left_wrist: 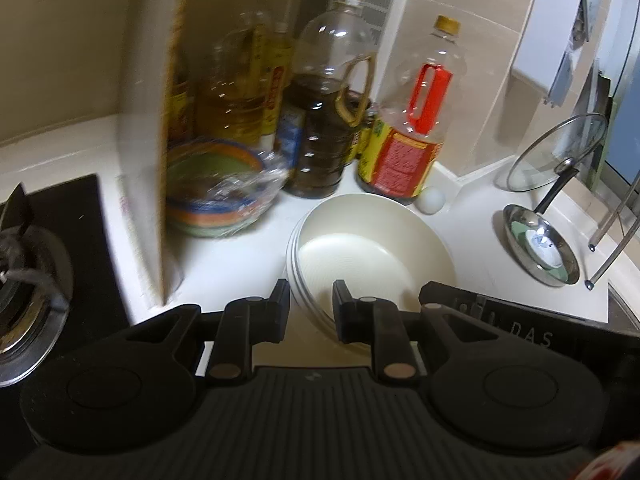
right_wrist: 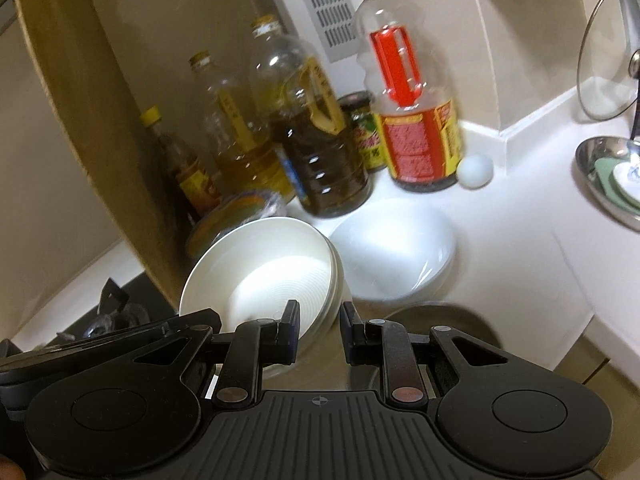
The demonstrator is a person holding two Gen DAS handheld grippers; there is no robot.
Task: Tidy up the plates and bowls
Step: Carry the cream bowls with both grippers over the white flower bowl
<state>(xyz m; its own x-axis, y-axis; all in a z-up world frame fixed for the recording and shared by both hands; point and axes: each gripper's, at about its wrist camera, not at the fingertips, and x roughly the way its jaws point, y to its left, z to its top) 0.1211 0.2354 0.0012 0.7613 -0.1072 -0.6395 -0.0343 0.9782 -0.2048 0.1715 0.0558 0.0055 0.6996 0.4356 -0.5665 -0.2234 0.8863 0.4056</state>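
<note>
Right now the left gripper [left_wrist: 311, 300] has its two fingers astride the near rim of a stack of white bowls [left_wrist: 372, 248], one finger inside and one outside; whether they actually pinch the rim cannot be told. From the right wrist camera that same stack [right_wrist: 260, 276] appears tilted, raised at the left near side, with a white plate [right_wrist: 394, 248] lying flat on the white counter [right_wrist: 520, 248] just to its right. The right gripper [right_wrist: 319, 330] is partly open with nothing between its fingers, its left finger overlapping the bowl stack's edge. Behind the crockery, at the far side, stand several oil bottles, among them a dark bottle [left_wrist: 324, 120] and a red-handled bottle [left_wrist: 408, 128], with a white egg [left_wrist: 432, 200] just beside the latter. A colourful bowl covered in plastic wrap [left_wrist: 216, 196] sits to the left, next to an upright board [left_wrist: 148, 120]. Far right, a glass lid [left_wrist: 556, 152] leans on the wall near a steel ladle [left_wrist: 540, 248]
</note>
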